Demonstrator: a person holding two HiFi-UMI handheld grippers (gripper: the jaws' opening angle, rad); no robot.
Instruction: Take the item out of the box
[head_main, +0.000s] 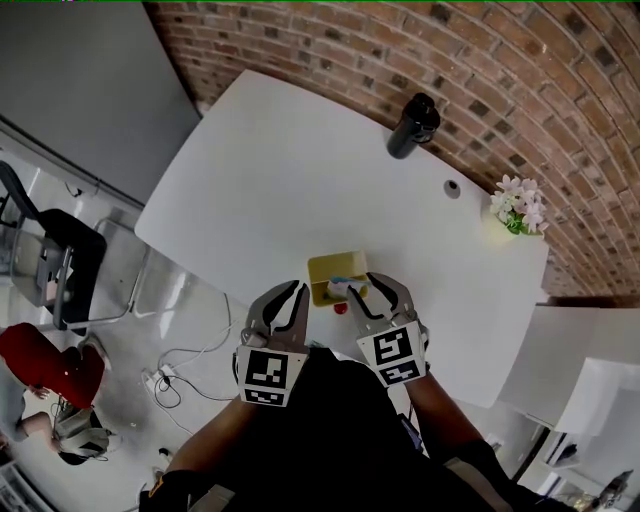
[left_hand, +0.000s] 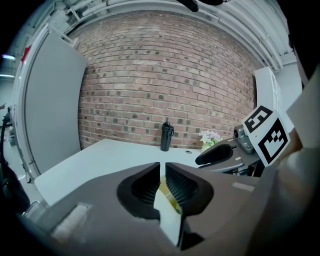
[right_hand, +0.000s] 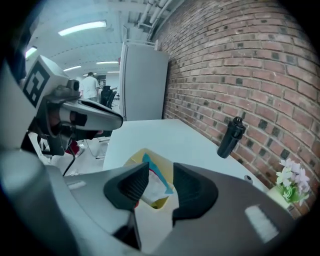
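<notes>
A small yellow box (head_main: 325, 268) stands open on the white table (head_main: 280, 170) near its front edge. A blue and white packet (head_main: 342, 285) sticks up out of it. My right gripper (head_main: 362, 285) hovers over the box's near right side, open. In the right gripper view the packet (right_hand: 152, 182) and the box rim (right_hand: 135, 159) show between its spread jaws (right_hand: 161, 170), with neither pad touching them. My left gripper (head_main: 298, 288) sits at the box's left side, its tips (left_hand: 163, 165) together with only a slit. Some yellow of the box (left_hand: 171, 200) shows behind them.
A small red thing (head_main: 341, 308) lies on the table just in front of the box. At the far side by the brick wall stand a black bottle (head_main: 412, 125) and a pot of flowers (head_main: 517, 208). A chair (head_main: 60, 250) and a person in red (head_main: 45, 365) are left of the table.
</notes>
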